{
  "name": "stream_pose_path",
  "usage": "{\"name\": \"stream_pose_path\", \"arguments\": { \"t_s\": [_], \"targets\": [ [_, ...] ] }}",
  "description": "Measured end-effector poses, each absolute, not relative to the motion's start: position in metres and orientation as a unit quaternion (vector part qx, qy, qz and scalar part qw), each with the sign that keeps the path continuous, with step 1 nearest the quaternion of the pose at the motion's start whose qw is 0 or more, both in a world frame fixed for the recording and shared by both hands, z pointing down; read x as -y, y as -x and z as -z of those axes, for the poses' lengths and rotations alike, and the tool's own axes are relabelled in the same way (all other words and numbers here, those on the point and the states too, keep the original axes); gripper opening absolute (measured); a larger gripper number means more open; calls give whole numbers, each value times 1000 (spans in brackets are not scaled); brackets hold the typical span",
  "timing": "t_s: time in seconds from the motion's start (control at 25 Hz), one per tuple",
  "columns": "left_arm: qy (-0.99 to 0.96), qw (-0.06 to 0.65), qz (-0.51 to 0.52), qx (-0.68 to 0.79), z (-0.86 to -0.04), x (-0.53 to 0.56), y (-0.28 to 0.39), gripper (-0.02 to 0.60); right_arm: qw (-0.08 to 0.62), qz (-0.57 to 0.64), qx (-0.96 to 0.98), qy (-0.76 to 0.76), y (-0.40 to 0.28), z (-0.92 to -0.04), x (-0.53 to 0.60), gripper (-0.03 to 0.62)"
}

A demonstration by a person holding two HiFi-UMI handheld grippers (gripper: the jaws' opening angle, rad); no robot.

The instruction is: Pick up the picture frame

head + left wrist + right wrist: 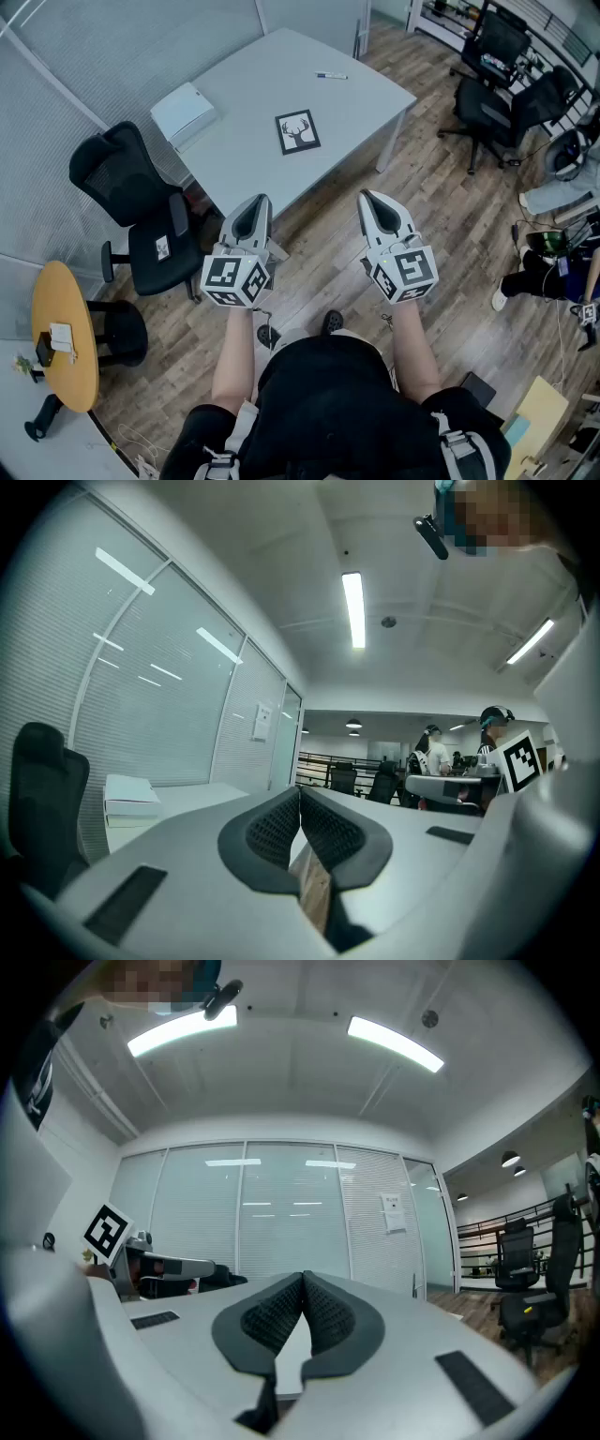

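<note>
The picture frame, black-edged with a deer-head print, lies flat near the middle of the grey table in the head view. My left gripper and right gripper are held level side by side above the wooden floor, short of the table's near edge and well apart from the frame. Both are shut with nothing between the pads. In the left gripper view the shut gripper points over the table; the frame is not visible there. In the right gripper view the shut gripper points toward the glass wall.
A white box sits at the table's left corner and a pen at its far side. A black office chair stands left of the table, a round yellow table farther left. More chairs stand at the right.
</note>
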State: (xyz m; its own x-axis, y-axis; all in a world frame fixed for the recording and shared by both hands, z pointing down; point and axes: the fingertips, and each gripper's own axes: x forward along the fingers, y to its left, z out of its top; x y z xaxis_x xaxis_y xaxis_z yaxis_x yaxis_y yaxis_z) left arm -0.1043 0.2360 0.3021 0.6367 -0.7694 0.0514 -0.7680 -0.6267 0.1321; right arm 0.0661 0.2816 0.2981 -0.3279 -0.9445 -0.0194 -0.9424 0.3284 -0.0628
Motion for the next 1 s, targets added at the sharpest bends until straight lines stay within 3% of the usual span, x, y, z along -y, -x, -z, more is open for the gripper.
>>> {"name": "stream_pose_path", "arguments": {
  "t_s": [0.28,0.64,1.0],
  "targets": [
    [-905,74,-1,420,-303,-246,114,25,16,13,-827,562,-42,-294,-289,15],
    [-904,73,-6,421,-308,-247,112,25,42,15,-819,572,-50,-289,-288,17],
    [-900,97,-12,425,-328,-242,103,25,15,44,-814,580,-62,-318,-273,17]
  ]
}}
